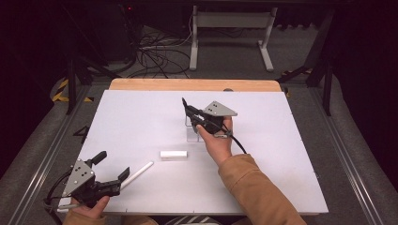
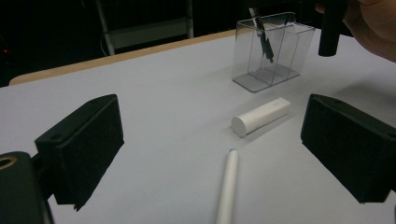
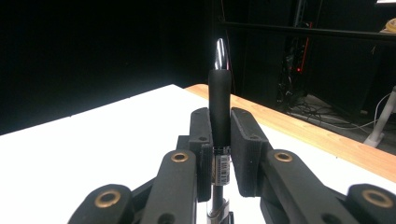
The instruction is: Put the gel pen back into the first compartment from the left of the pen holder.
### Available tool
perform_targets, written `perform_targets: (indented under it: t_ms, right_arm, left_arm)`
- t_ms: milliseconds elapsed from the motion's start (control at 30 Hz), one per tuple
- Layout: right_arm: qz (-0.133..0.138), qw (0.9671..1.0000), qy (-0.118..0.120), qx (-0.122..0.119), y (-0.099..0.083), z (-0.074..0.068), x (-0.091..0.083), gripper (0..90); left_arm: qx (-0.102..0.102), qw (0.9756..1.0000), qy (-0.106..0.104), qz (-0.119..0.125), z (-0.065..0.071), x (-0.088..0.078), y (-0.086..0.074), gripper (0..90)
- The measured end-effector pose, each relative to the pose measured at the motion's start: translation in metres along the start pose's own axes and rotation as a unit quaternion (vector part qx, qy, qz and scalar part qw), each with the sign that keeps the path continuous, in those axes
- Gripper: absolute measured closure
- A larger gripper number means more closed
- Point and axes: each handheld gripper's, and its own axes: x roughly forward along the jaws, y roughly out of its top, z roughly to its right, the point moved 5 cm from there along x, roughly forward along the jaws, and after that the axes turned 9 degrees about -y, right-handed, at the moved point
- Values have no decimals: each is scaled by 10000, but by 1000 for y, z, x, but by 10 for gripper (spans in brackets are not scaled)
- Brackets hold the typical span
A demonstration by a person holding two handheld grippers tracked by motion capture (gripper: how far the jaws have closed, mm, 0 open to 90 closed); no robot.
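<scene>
No brand could be read anywhere; the one label, a small white barcode-like sticker on the pen (image 3: 219, 112), was too small to make out in the right gripper view. There the right gripper (image 3: 219, 140) had its jaws clamped on the pen, whose black grip and shiny tip rose above the pads. The high view showed that gripper (image 1: 191, 115) held over the clear holder (image 1: 193, 133) near the middle of the white table (image 1: 291, 168), the pen slanting up and left from it. The left gripper view gave what the high view did not: the holder (image 2: 273, 51) was a clear box split into compartments, and the pen (image 2: 262, 35) reached down inside it, though which compartment could not be told. The same view showed the left gripper (image 2: 215, 154) with jaws wide apart and nothing between the pads, a white stick (image 2: 227, 186) lying on the table just ahead of it and a white cap-like tube (image 2: 260, 116) farther on. In the high view the left gripper (image 1: 112, 168) rested at the near left corner, the stick (image 1: 137, 175) beside one jaw and the tube (image 1: 173, 154) apart from both grippers.
</scene>
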Motion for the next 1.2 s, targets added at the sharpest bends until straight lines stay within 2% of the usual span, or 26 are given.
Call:
perform_targets:
  t_ms: [167,200,233,367,400,500,533,767,1000,1200]
  right_arm:
    - [-96,9999,32,18,-2,1,-1,782]
    - [-58,10000,-1,52,-2,2,-1,682]
    - [-58,10000,-1,52,-2,2,-1,682]
    - [-26,9998,-170,108,6,9,-11,464]
    - [-26,9998,-170,108,6,9,-11,464]
    - [36,9997,-238,38,13,13,-23,386]
    - [134,9996,-243,63,19,16,-33,377]
    - [260,9992,-285,64,33,24,-55,348]
    - [164,9993,-344,-43,36,29,-65,321]
    - [75,9996,-254,-91,39,31,-77,303]
  left_arm:
    - [3,10000,0,-2,0,0,0,65]
    - [-3,10000,-4,6,0,0,0,66]
    - [-4,10000,-3,5,0,0,0,66]
    - [-1,10000,0,-4,0,0,0,65]
    - [-8,10000,-10,0,0,0,0,65]
    - [-26,10000,-27,-16,0,1,1,65]
    - [-6,10000,-47,-17,0,2,2,64]
    - [20,10000,-70,-33,1,7,5,62]
    - [5,9999,-101,-51,-2,10,6,61]
    - [-22,9999,-137,-84,-2,12,6,59]
